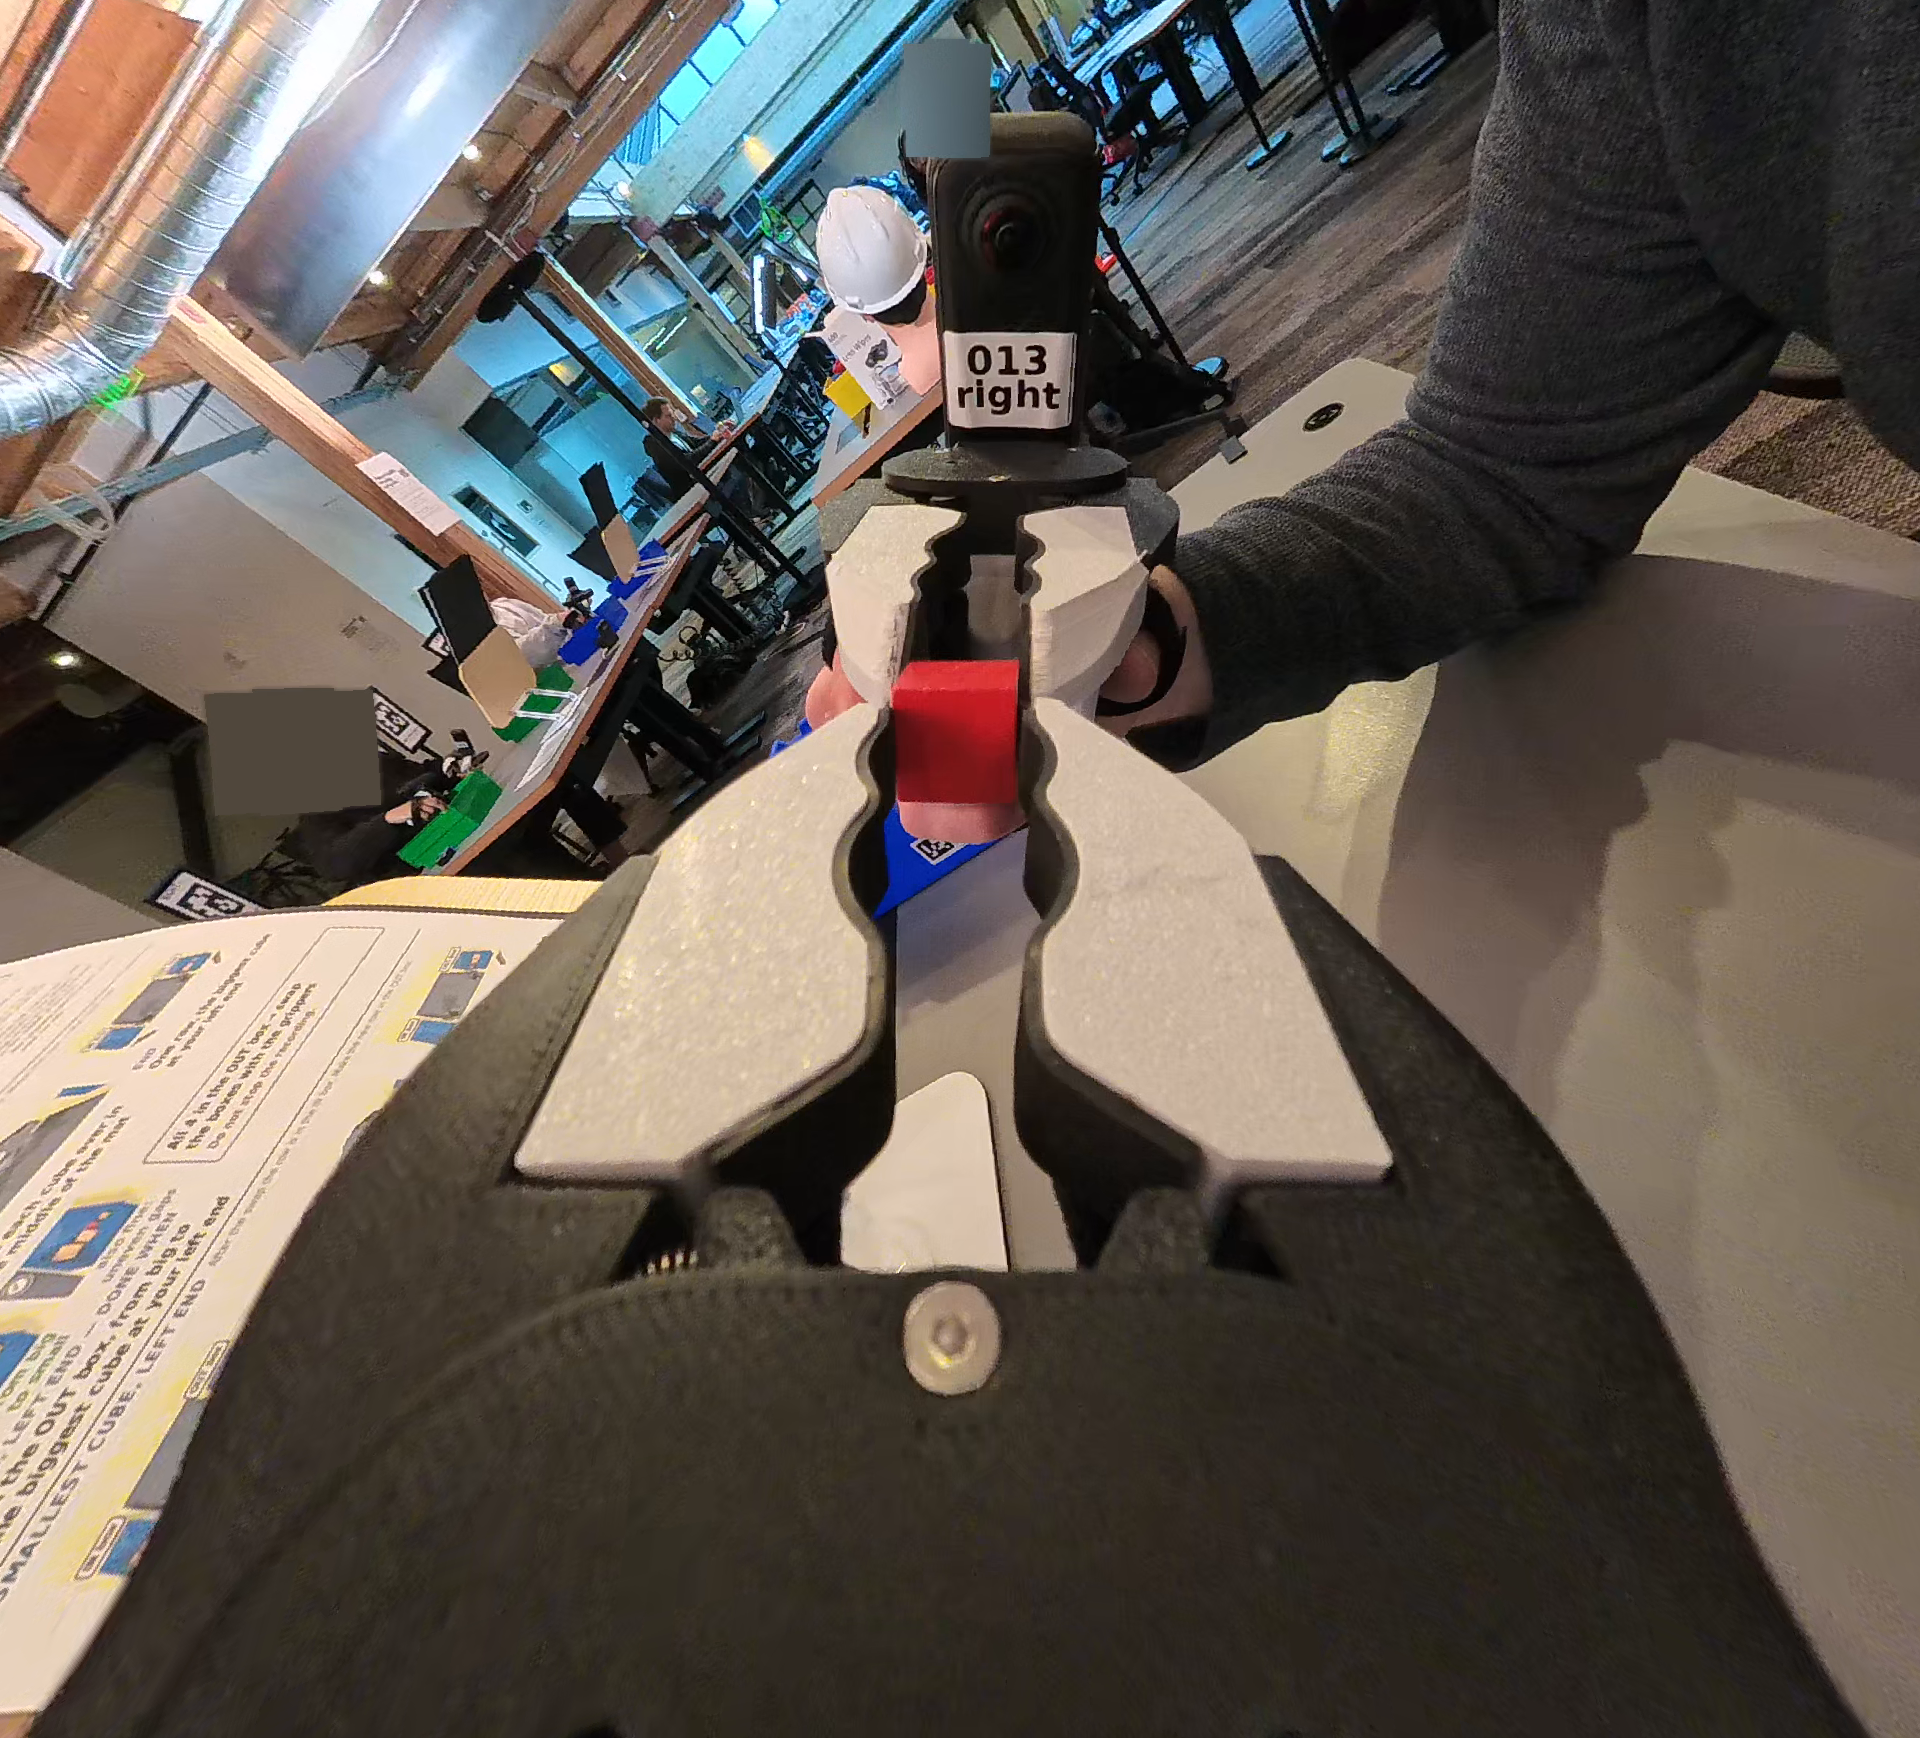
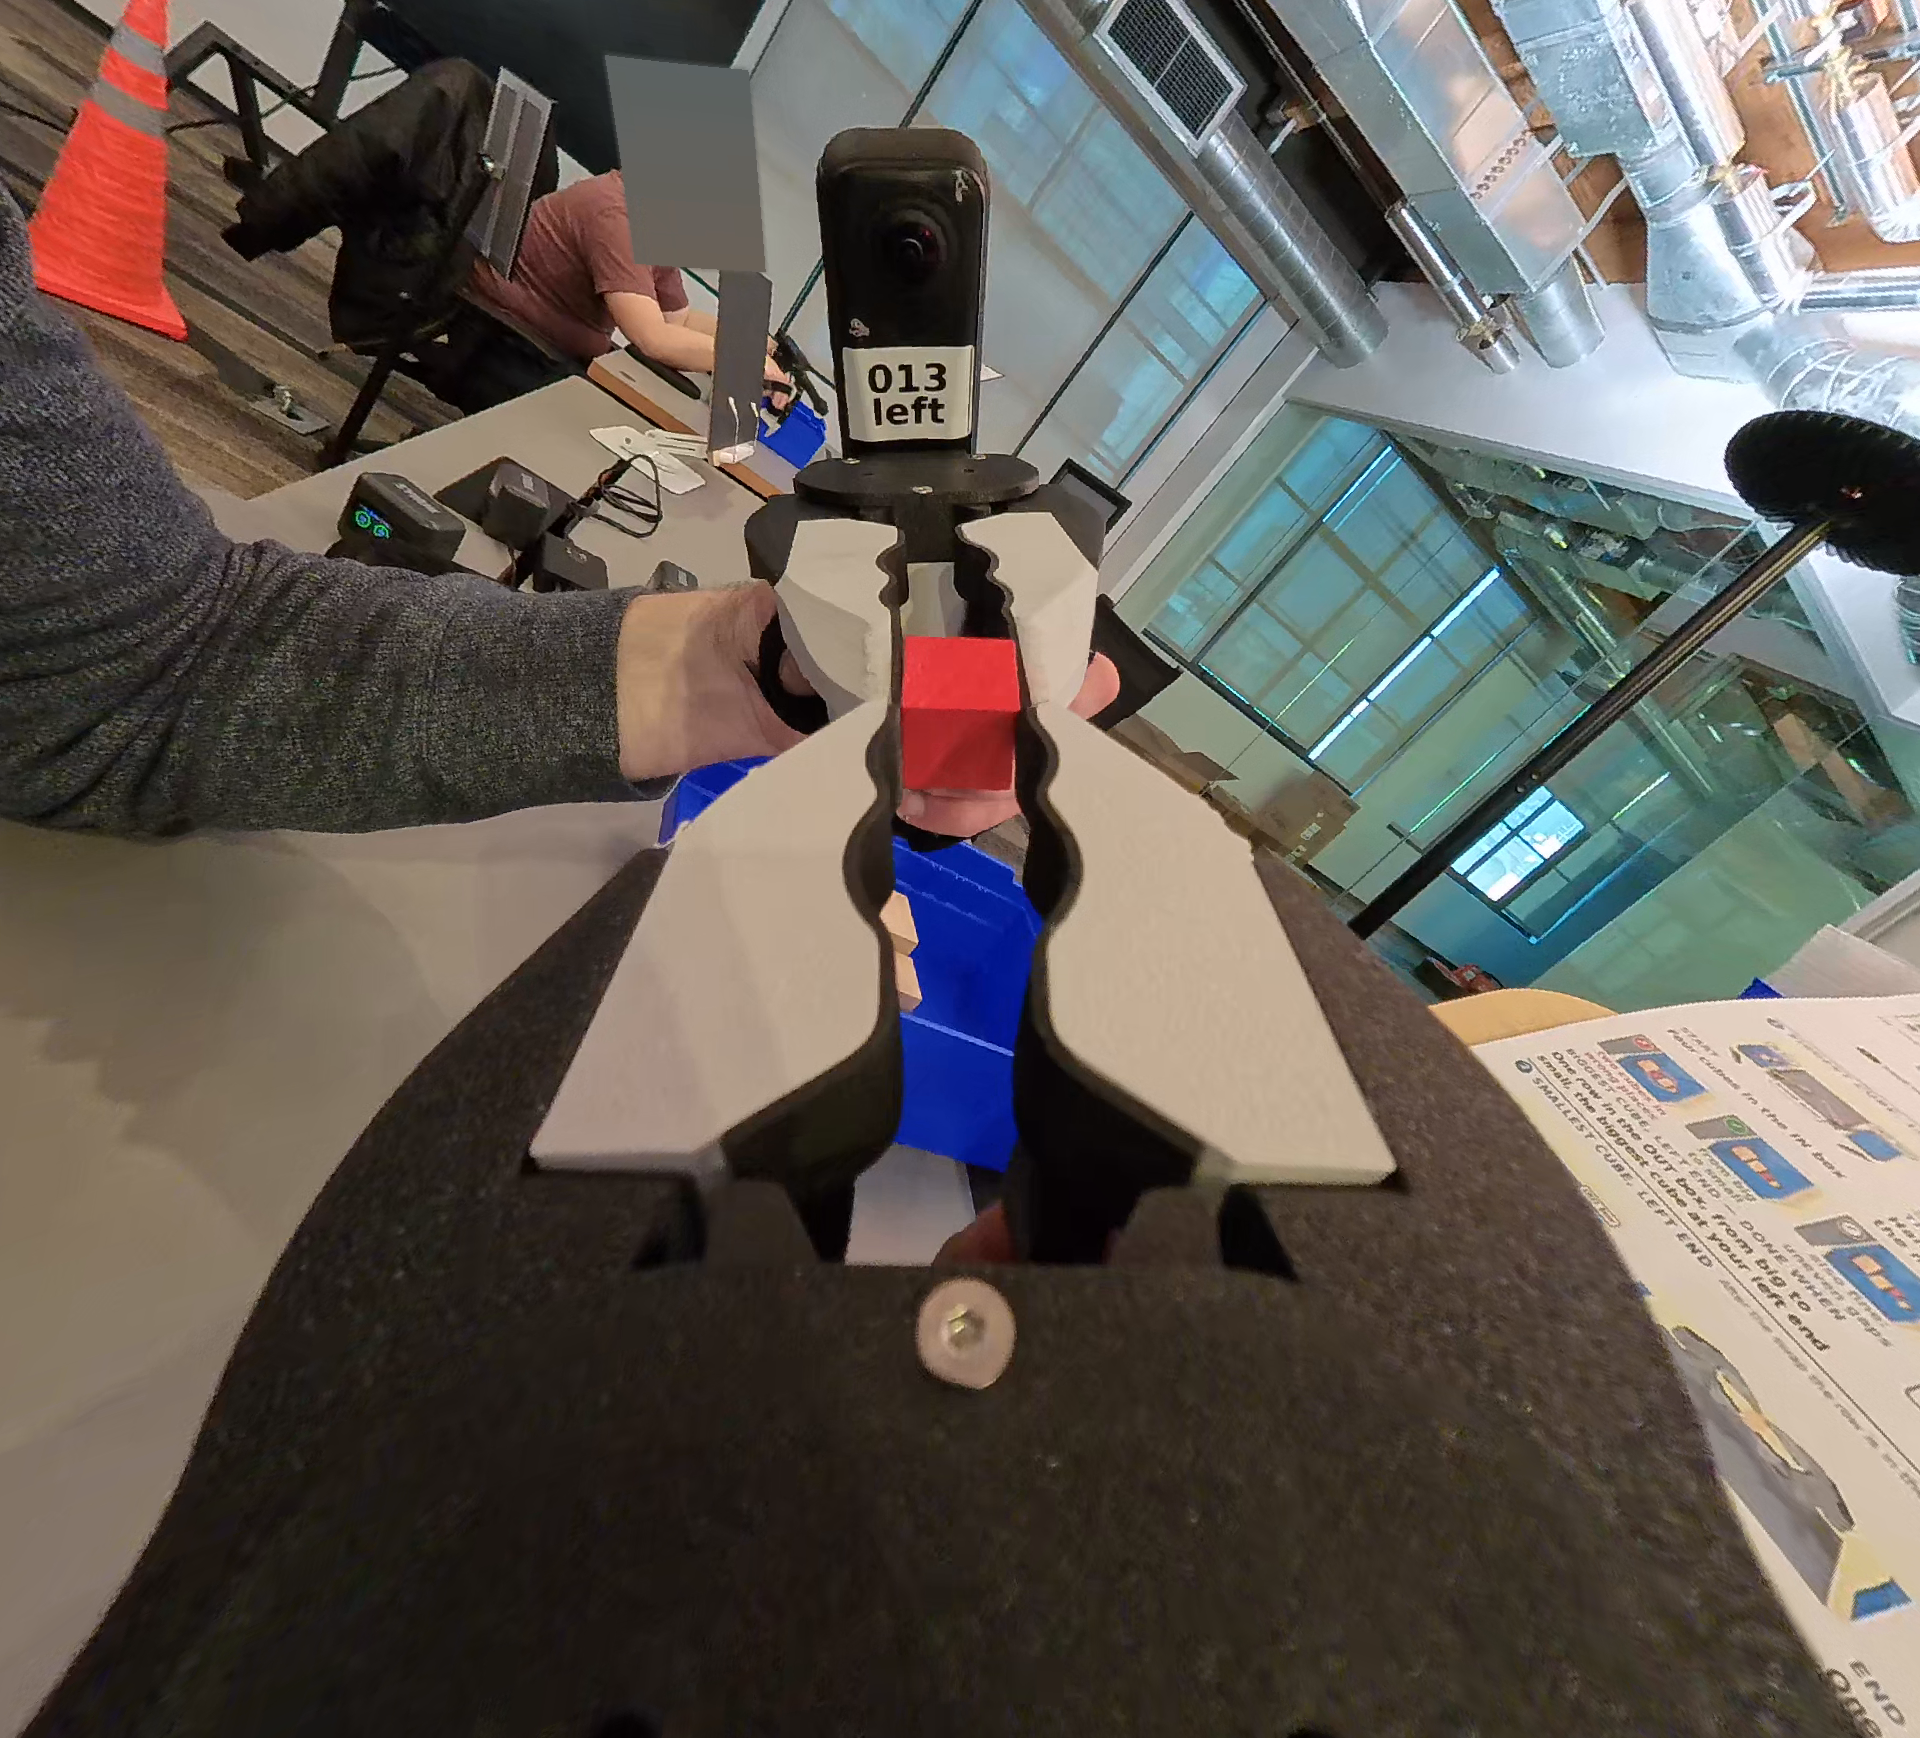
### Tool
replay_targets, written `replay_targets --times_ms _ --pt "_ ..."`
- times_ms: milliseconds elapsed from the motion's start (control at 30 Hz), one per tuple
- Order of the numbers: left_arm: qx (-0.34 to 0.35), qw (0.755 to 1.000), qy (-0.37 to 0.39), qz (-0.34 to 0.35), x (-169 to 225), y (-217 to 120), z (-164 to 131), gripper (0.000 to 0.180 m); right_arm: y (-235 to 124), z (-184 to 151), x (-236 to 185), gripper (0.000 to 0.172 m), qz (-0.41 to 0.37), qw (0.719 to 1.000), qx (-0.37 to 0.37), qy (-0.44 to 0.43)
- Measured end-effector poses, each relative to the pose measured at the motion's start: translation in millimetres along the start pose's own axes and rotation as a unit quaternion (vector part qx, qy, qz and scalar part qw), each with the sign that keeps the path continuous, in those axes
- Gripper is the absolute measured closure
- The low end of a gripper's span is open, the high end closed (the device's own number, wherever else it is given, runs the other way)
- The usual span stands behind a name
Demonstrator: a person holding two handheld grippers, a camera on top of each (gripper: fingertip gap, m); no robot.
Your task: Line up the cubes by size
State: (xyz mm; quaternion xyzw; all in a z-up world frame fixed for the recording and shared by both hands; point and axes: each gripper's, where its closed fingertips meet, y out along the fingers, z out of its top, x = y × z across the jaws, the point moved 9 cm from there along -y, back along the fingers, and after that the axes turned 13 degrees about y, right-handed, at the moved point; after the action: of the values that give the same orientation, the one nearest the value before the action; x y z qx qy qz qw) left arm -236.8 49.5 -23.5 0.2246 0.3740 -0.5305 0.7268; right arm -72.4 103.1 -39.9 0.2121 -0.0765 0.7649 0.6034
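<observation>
Printed white label (image 1: 1008,379) on each camera (image 1: 1008,234); lettered instruction sheet (image 1: 208,1065) alongside.

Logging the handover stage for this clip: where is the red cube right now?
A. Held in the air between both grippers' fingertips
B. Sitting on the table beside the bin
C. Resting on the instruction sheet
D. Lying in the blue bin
A: the red cube sits mid-air with the left gripper and the right gripper closed on it from opposite ends.

My left gripper (image 1: 956,743) and right gripper (image 2: 956,732) meet tip to tip, both clamping the cube (image 1: 954,732) between them, above the bin (image 2: 966,982).
</observation>
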Motion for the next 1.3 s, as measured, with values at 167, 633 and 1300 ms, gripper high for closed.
replay_targets --times_ms 167,633,1300 --pt "-0.017 1.000 0.003 0.002 0 -1 -2 0.159 -1 0 1 0.152 -0.003 1.000 -0.002 0.000" --pt "-0.075 0.997 0.018 0.027 -5 -7 4 0.175 -53 30 26 0.152 -0.100 0.991 -0.066 -0.065" --pt "-0.111 0.986 0.085 0.094 -18 27 62 0.180 -295 -52 144 0.152 -0.143 0.816 -0.558 0.036"
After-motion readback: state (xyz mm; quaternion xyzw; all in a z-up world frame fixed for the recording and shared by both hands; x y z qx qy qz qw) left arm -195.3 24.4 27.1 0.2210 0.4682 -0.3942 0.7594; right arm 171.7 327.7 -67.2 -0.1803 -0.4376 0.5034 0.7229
